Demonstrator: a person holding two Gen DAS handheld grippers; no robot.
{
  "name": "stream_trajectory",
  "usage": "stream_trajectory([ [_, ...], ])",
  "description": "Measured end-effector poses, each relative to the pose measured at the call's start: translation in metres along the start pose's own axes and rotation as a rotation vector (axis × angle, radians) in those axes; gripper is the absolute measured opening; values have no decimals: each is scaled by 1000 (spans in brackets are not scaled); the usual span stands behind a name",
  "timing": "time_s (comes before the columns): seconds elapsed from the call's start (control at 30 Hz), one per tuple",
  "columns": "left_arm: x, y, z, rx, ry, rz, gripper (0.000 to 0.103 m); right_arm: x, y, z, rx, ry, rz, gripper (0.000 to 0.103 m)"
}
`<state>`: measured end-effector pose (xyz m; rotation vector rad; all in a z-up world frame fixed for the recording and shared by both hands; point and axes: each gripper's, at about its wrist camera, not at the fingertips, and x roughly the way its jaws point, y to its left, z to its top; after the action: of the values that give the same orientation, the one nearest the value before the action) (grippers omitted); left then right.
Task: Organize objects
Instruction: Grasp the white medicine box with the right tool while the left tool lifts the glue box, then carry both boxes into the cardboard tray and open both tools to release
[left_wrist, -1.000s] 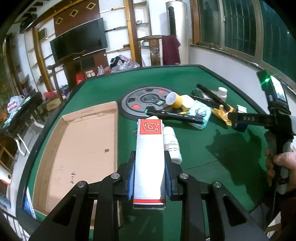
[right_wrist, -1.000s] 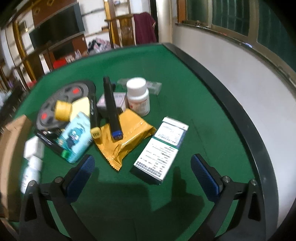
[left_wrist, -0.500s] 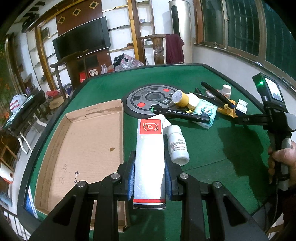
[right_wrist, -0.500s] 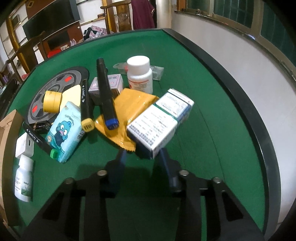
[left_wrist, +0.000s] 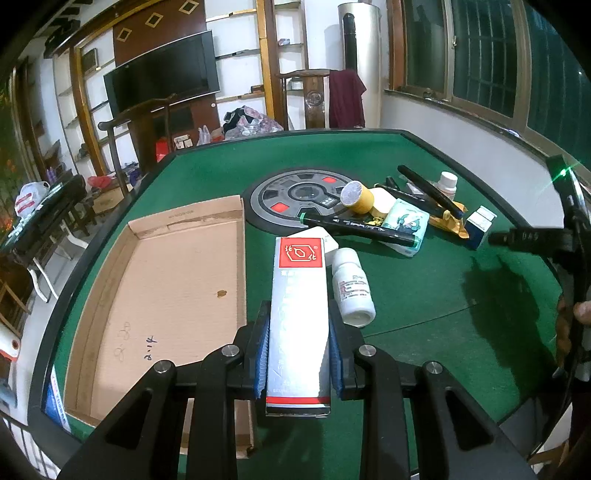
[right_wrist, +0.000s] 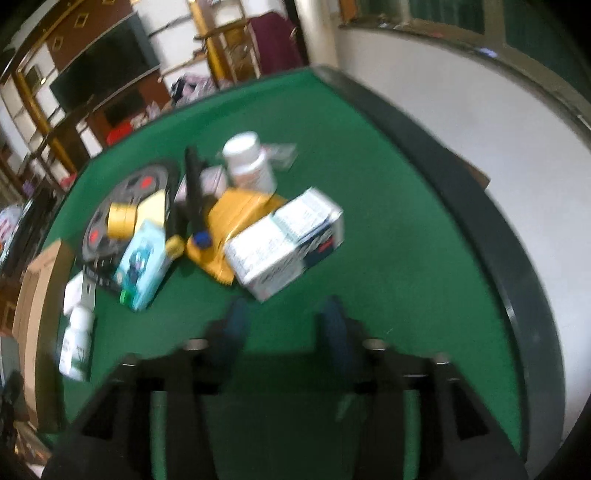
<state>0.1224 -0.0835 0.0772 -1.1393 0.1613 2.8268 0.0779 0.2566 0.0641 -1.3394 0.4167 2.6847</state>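
left hand-held gripper (left_wrist: 298, 354) clenched on tall white carton (left_wrist: 299, 314) above green tabletop (left_wrist: 424, 314), beside cardboard tray (left_wrist: 166, 288). right hand-held gripper (right_wrist: 286, 325) jaws just been opening, nothing between them; white medicine box (right_wrist: 284, 243) lies ahead on yellow packet (right_wrist: 236, 210).

A dark TV (left_wrist: 162, 83) hangs among wood-trimmed white shelves (left_wrist: 240, 59); a chair (left_wrist: 314, 99) (maroon cloth draped over it) stands beside barred windows (left_wrist: 480, 55).

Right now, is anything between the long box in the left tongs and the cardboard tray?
Nothing visible. The left tongs grip the long box just right of the tray, whose near wall borders it.
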Motion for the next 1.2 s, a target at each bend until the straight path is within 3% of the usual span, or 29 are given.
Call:
stream_trajectory([
  [0.1, -2, -2, 0, -1, -6, -7, 23, -4, -5, 10, 50, -25, -10, 64],
  [0.2, -2, -3, 1, -2, -7, -12, 23, 7, -16, 19, 189, 18, 26, 64],
  [0.3, 0, -4, 0, -1, -3, -18, 23, 22, -21, 27, 287, 46, -3, 64],
  [0.57, 3, -1, -2, -8, 5, -38, 23, 42, 0, 46, 270, 64, -55, 63],
  [0.67, 4, -1, -2, -4, 8, -46, 23, 46, 7, 45, 244, 75, -63, 46],
  [0.73, 4, 1, -3, -3, 4, -44, 23, 43, 7, 44, 230, 68, -77, 41],
  [0.87, -2, 11, -3, -29, -17, -40, 23, 24, -4, 34, 239, 38, -42, 32],
  [1.0, -7, 25, -2, -60, -30, -36, 23, -1, -8, 19, 236, 14, 20, 32],
  [1.2, -24, 60, 5, -113, -78, 3, 23, -42, 39, 16, 148, -22, 208, 32],
])
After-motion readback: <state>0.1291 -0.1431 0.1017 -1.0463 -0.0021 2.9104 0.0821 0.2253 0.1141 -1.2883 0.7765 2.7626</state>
